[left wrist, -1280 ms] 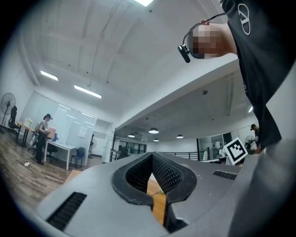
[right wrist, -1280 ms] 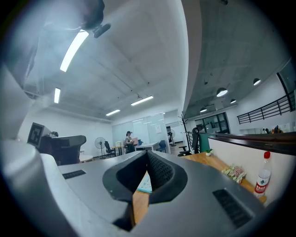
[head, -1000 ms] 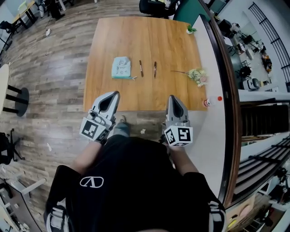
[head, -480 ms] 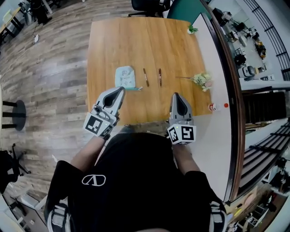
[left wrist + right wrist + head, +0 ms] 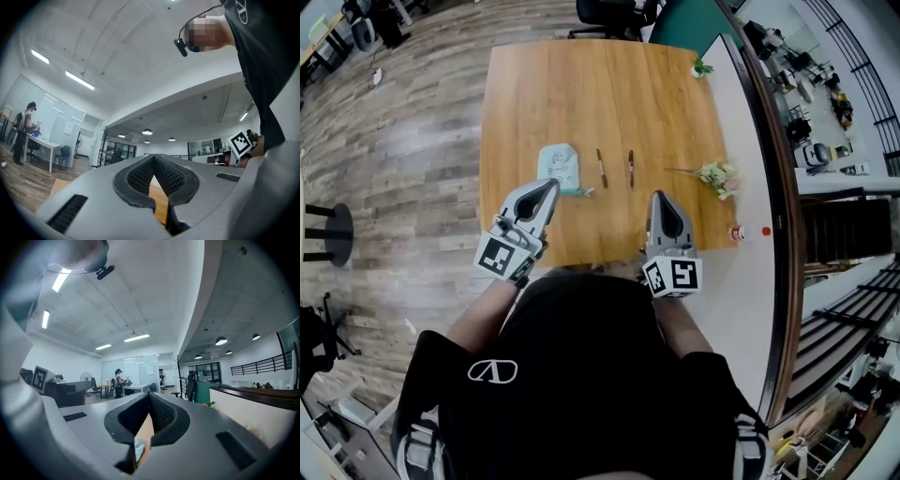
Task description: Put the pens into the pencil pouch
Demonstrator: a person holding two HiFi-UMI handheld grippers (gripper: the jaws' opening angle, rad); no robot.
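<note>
Standing at the near edge of the square wooden table [image 5: 516,112], the person holds the left gripper [image 5: 549,187] and the right gripper [image 5: 660,199] just above it. A pale teal fabric pencil pouch [image 5: 558,167] lies flat ahead of the left gripper. Two slim brown pens [image 5: 601,168] lie side by side just right of it, not touching it. In the left gripper view, the jaws are pressed together with nothing between them. In the right gripper view, the jaws are likewise closed and empty.

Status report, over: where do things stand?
Left gripper, right gripper shut, empty. Pens lie beside pouch, untouched. Nothing blocks them.
</note>
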